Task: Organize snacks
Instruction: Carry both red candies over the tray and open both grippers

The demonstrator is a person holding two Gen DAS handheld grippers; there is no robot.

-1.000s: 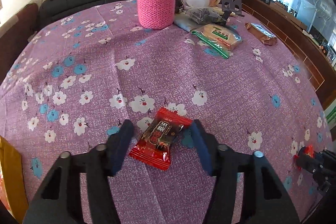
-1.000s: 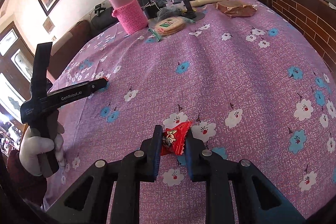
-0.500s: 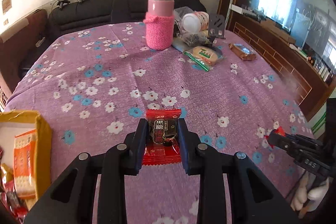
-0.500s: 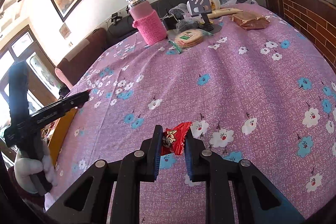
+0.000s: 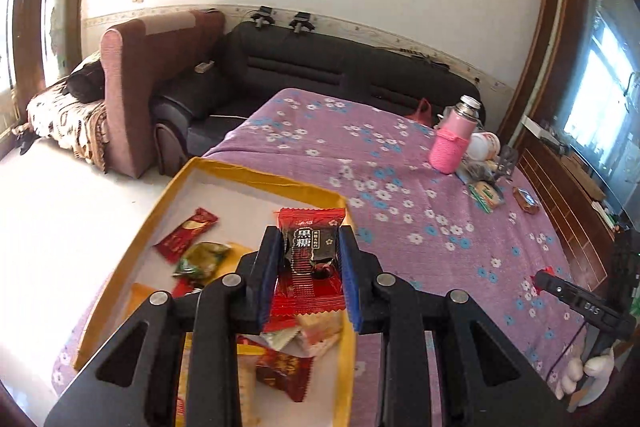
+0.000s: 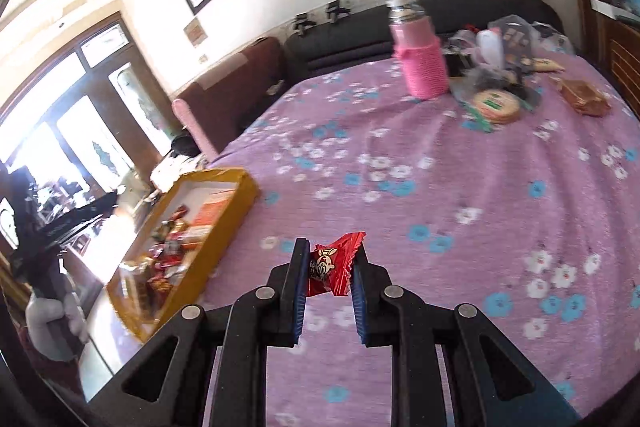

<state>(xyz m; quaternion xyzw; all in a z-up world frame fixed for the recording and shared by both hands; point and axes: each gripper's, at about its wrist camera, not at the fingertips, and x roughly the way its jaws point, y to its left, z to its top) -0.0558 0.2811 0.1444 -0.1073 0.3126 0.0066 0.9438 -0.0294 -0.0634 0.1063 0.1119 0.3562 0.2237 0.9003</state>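
Note:
My left gripper is shut on a red-and-black brown sugar candy packet and holds it above the yellow box, which holds several snack packets. My right gripper is shut on a small red candy packet above the purple flowered tablecloth. The yellow box also shows in the right wrist view, to the left of the right gripper. The left gripper shows at the far left of that view.
At the table's far end stand a pink knit-covered bottle, a round biscuit pack, a brown packet, a white jar and bags. A black sofa and a brown armchair stand beyond. The right gripper shows at the right of the left wrist view.
My left gripper closed on the brown sugar candy, lifted it off the cloth and carried it left over the yellow box. My right gripper lifted its red candy and moved toward the box.

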